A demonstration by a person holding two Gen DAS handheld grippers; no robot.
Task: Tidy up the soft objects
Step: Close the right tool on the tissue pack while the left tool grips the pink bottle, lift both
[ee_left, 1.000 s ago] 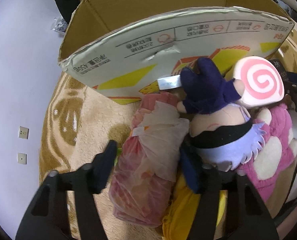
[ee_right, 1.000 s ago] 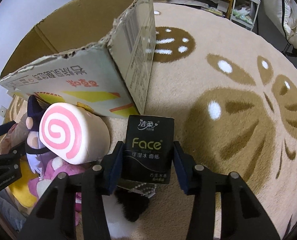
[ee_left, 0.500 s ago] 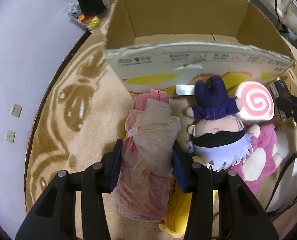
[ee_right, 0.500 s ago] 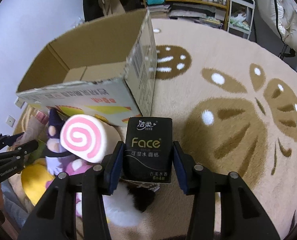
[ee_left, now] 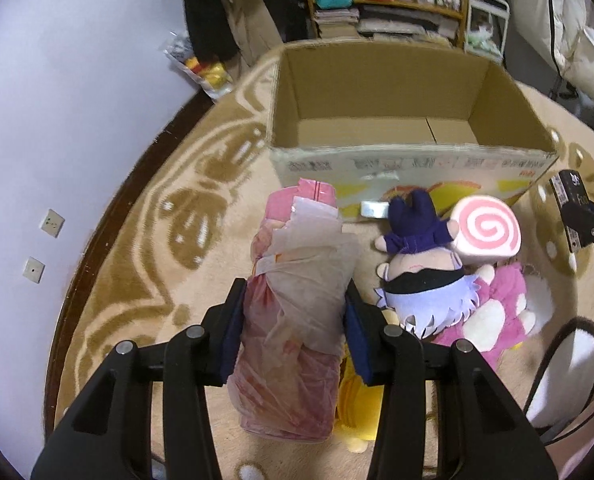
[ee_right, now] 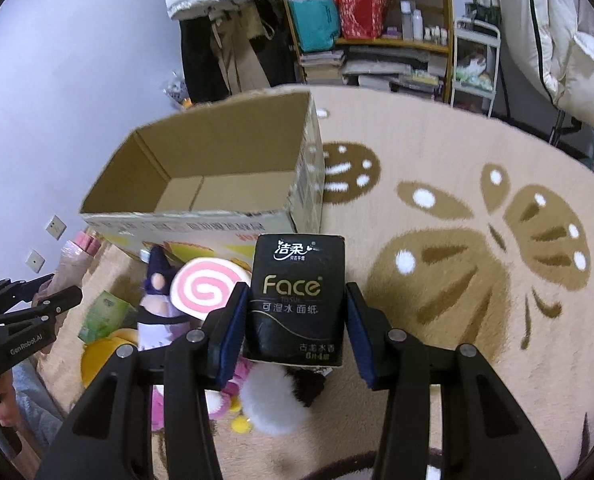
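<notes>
Landmark: the box (ee_left: 409, 168), an open cardboard carton standing on the patterned rug (ee_right: 477, 240), its inside bare down to the floor flaps.

Left gripper (ee_left: 293, 332) was clamped on a pink bagged bundle (ee_left: 297, 300), both blue pads pressed into its sides. The bundle's far end pointed at the box's near wall, close to the left corner.

Right gripper (ee_right: 295, 332) was clamped on a black tissue pack (ee_right: 297, 300), held upright with the "Face" print toward the camera. The pack sat just off the box's near right corner, in front of it. In the left wrist view the same pack (ee_left: 573, 208) showed at the far right, past that corner.

Remaining soft things lay on the rug in front of the box's near wall:
- a pink swirl roll (ee_left: 487, 230), nearest the wall, toward its right end
- a purple doll (ee_left: 421, 264), touching the roll, legs toward the box
- a pink plush (ee_left: 497, 312) behind the doll, farther from the box
- a yellow plush (ee_right: 101, 356), partly hidden
- a green pack (ee_right: 103, 314), left of the doll in the right wrist view

A shelf (ee_right: 377, 32) stood well beyond the box's far side.
</notes>
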